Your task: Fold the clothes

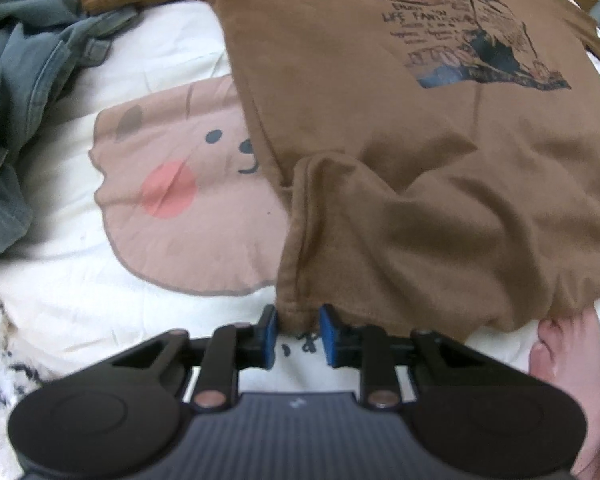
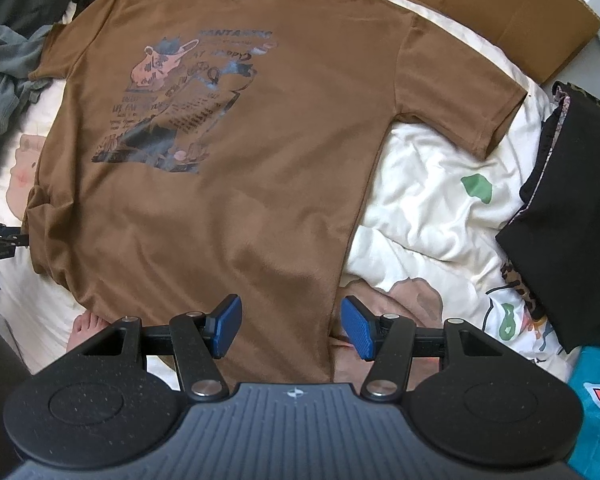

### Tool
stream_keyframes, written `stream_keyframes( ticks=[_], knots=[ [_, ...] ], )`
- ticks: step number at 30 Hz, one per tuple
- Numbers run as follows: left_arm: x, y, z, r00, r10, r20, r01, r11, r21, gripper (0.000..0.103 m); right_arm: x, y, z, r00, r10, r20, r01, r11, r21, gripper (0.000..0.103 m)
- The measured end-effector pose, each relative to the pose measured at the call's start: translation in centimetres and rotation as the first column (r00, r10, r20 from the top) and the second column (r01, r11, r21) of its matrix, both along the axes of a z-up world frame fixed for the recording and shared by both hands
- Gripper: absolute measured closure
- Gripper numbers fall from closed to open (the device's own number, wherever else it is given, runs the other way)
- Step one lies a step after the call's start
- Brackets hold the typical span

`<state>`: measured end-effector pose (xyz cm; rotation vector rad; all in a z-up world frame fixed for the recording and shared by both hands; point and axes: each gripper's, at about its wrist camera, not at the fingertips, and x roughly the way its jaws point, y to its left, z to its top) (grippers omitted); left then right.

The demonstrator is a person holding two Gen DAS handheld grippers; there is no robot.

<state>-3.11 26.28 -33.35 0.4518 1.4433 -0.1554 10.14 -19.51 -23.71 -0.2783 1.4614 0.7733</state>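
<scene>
A brown t-shirt with a dark graphic print lies face up and spread flat on a white duvet, collar at the far end. Its lower left hem corner is bunched and sits between the tips of my left gripper, whose blue pads stand a narrow gap apart with bare sheet showing between them. In the right wrist view the left gripper touches that same corner. My right gripper hovers open over the lower right part of the shirt, and the shirt's side edge runs between its pads.
A heap of grey-blue denim clothes lies to the left. Flat cardboard sits beyond the collar. A folded black garment with leopard trim lies to the right. A bare foot rests by the hem. The duvet has a bear print.
</scene>
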Motion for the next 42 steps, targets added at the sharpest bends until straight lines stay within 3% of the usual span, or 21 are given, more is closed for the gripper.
stream_keyframes(
  ticks=[1, 7, 12, 15, 21, 28, 33, 35, 37, 42],
  knots=[
    [0.0, 0.1, 0.3, 1.0, 0.002, -0.003, -0.002, 1.0, -0.004, 0.094, 0.1, -0.1, 0.0, 1.0, 0.002, 0.001, -0.002, 1.0, 0.001, 0.041],
    [0.2, 0.7, 2.2, 1.0, 0.017, -0.019, -0.017, 0.999, -0.028, 0.095, 0.2, -2.9, -2.4, 0.996, -0.061, -0.07, 0.062, 0.998, 0.016, 0.041],
    [0.3, 1.2, 3.8, 0.999, 0.031, -0.032, -0.033, 0.998, -0.047, 0.095, -0.9, -4.3, -5.9, 0.991, -0.053, -0.127, 0.051, 0.999, -0.015, 0.041],
    [-0.3, 1.7, 4.6, 0.995, 0.093, -0.031, -0.095, 0.995, -0.044, 0.096, -1.6, -5.0, -8.2, 0.984, -0.034, -0.174, 0.029, 0.999, -0.029, 0.042],
    [-2.6, 3.3, 6.0, 0.953, 0.301, -0.035, -0.303, 0.947, -0.109, 0.097, -3.2, -6.4, -12.3, 0.969, -0.003, -0.247, -0.011, 0.998, -0.054, 0.046],
    [-2.6, 3.3, 5.2, 0.94, 0.338, -0.038, -0.34, 0.935, -0.098, 0.097, -5.8, -7.1, -16.6, 0.952, 0.05, -0.303, -0.071, 0.996, -0.059, 0.047],
    [-3.0, 3.5, 5.1, 0.92, 0.39, -0.037, -0.392, 0.915, -0.09, 0.097, -7.1, -6.6, -17.5, 0.949, 0.1, -0.3, -0.112, 0.993, -0.025, 0.047],
    [-3.3, 3.4, 5.3, 0.919, 0.393, -0.039, -0.394, 0.915, -0.088, 0.097, -7.0, -7.0, -17.5, 0.944, 0.091, -0.317, -0.102, 0.995, -0.02, 0.055],
    [-3.5, 3.4, 5.7, 0.914, 0.405, -0.039, -0.406, 0.909, -0.097, 0.097, -6.7, -7.5, -17.1, 0.939, 0.062, -0.339, -0.075, 0.997, -0.025, 0.098],
    [-4.3, 3.7, 7.8, 0.897, 0.441, -0.038, -0.442, 0.888, -0.125, 0.097, -6.3, -8.8, -14.3, 0.924, 0.01, -0.382, -0.038, 0.997, -0.064, 0.099]
  ],
)
